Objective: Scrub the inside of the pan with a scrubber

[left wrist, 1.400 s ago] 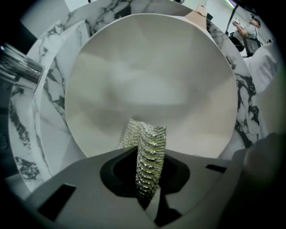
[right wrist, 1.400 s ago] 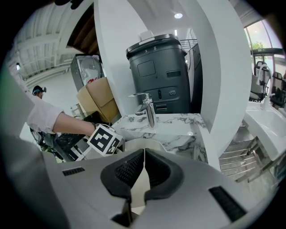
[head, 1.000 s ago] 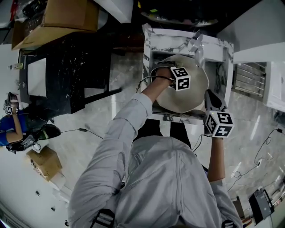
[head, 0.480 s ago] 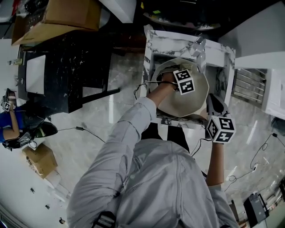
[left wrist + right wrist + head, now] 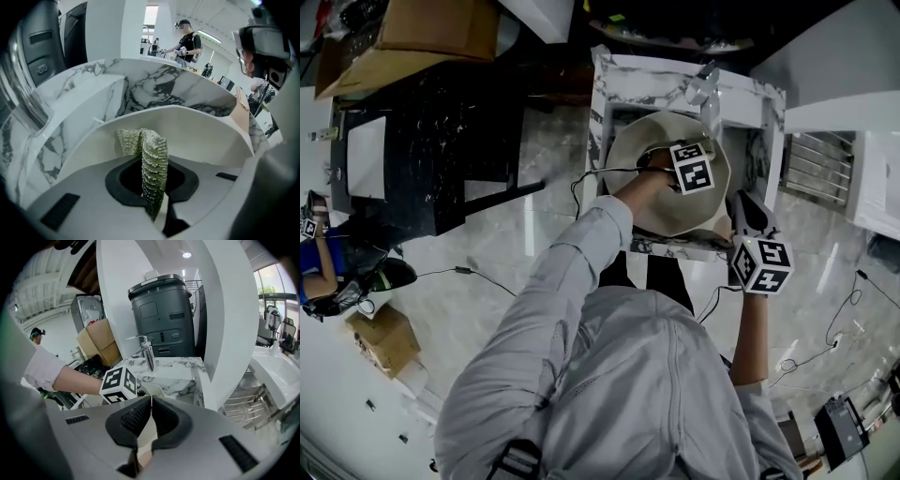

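A cream pan (image 5: 661,202) sits tilted in the marble sink (image 5: 609,84). My left gripper (image 5: 661,161) reaches inside it, shut on a green mesh scrubber (image 5: 153,165). In the left gripper view the scrubber stands folded between the jaws, in front of the pan's pale inner wall (image 5: 206,133). My right gripper (image 5: 746,217) is at the pan's near right side. It is shut on a beige piece, the pan's handle (image 5: 146,439), seen between the dark pads (image 5: 133,417). The left gripper's marker cube (image 5: 118,383) shows just beyond.
A chrome tap (image 5: 707,86) stands at the sink's back edge. A grey bin (image 5: 161,317) stands behind the sink and a metal rack (image 5: 814,178) to its right. A black table (image 5: 431,150) and cardboard boxes (image 5: 441,28) are on the left. Cables trail over the floor.
My left gripper has shifted a little to the right inside the pan with the scrubber. The right gripper keeps its hold at the pan's side.
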{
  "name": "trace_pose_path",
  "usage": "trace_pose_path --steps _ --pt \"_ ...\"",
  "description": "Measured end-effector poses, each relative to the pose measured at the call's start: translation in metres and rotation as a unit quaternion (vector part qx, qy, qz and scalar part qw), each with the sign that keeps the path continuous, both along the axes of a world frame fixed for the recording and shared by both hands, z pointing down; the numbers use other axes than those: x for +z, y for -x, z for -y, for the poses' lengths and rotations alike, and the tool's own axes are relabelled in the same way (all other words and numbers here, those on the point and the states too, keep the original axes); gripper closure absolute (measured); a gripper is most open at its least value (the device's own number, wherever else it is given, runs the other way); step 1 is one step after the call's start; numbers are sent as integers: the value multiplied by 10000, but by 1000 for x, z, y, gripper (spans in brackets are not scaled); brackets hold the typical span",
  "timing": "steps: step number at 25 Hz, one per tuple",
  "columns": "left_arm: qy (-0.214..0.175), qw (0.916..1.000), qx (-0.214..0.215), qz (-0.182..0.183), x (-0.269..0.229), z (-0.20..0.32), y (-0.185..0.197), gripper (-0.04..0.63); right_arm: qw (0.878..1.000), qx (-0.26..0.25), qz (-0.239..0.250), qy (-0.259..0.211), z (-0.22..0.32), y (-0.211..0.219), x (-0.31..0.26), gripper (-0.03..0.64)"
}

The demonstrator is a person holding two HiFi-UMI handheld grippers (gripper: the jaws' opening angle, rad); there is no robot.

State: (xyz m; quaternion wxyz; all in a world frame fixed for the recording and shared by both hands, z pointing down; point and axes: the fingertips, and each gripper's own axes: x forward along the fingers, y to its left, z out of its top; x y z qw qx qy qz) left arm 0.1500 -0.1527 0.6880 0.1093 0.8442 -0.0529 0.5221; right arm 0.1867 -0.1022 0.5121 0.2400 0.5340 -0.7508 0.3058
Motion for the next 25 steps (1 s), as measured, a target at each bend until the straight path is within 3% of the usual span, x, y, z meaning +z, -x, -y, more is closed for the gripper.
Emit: trace_pose_path --steps 5,8,11,15,21,25 --pt "264 9985 427 -235 -1 -29 -8 529 10000 18 26 -56 3 1 -2 580" --pt "620 9929 924 -409 -8 -53 -14 529 10000 52 38 -62 3 1 -2 580" --pt "1034 9821 1418 -681 -20 -76 -19 529 9999 76 60 -73 5 5 -1 580" --pt "1472 9697 1731 -895 -33 -95 -12 529 9999 45 80 -81 6 13 1 580" --pt "2258 9414 2411 -683 -41 -139 13 529 9999 15 86 -106 10 19 0 580" --pt "2570 9249 2776 -371 -42 -156 34 529 9999 -24 86 -116 11 23 -1 580"
